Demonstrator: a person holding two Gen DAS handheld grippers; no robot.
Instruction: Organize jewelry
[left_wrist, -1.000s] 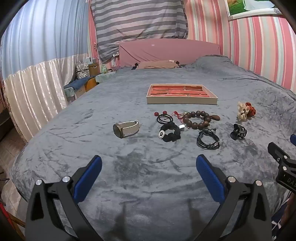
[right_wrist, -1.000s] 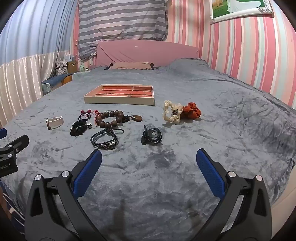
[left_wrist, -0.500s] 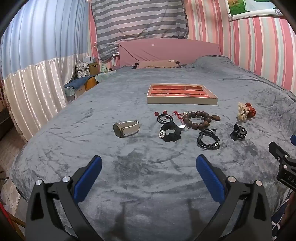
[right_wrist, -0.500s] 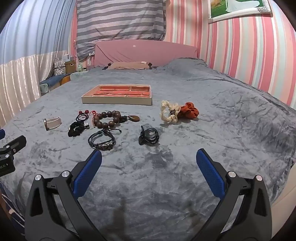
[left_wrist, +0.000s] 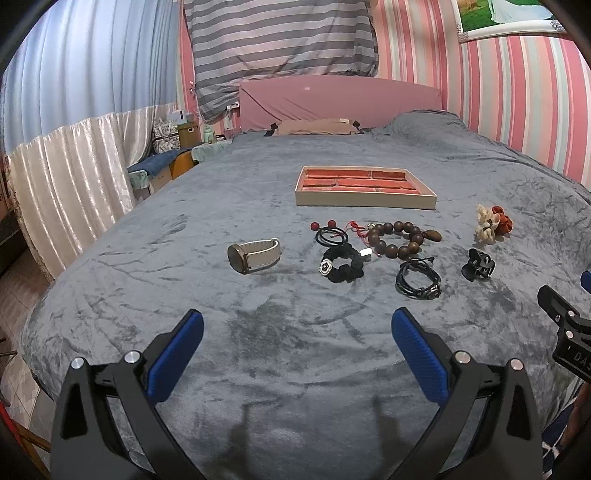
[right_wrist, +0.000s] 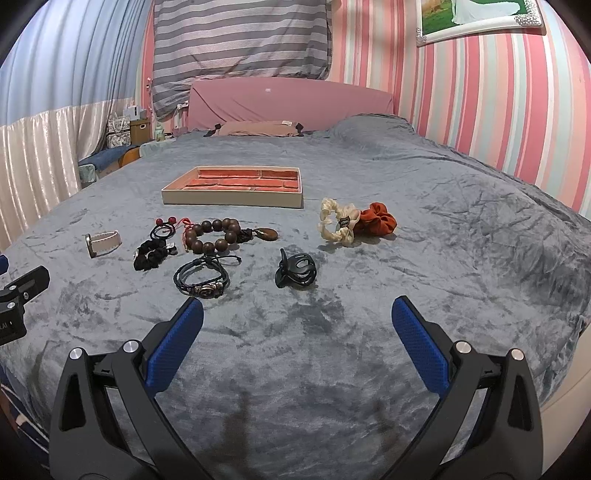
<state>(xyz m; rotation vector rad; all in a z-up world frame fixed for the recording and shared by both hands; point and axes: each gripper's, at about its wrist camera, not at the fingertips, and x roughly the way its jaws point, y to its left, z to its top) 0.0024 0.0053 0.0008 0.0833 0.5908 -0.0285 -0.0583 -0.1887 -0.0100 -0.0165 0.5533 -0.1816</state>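
A cream tray with red compartments (left_wrist: 369, 199) (right_wrist: 229, 199) lies on the grey bed cover. In front of it lie a white-strap watch (left_wrist: 255, 254) (right_wrist: 103, 243), a black scrunchie (left_wrist: 343, 266), a wooden bead bracelet (left_wrist: 399, 240) (right_wrist: 218, 234), a black cord bracelet (left_wrist: 417, 282) (right_wrist: 203, 282), a black hair claw (left_wrist: 478, 266) (right_wrist: 295, 271) and cream and rust scrunchies (left_wrist: 493, 223) (right_wrist: 354, 223). My left gripper (left_wrist: 295, 339) is open and empty, short of the watch and scrunchie. My right gripper (right_wrist: 297, 328) is open and empty, just short of the hair claw.
The grey bed cover (left_wrist: 295, 369) spreads in all directions, with its edge at the left and white curtains (left_wrist: 66, 192) beyond. A pink headboard (left_wrist: 332, 99) and a pillow stand at the far end. Striped walls close the right side.
The right gripper has moved slightly forward and to the right, so the items sit a little lower-left in its view. The left gripper has hardly moved.
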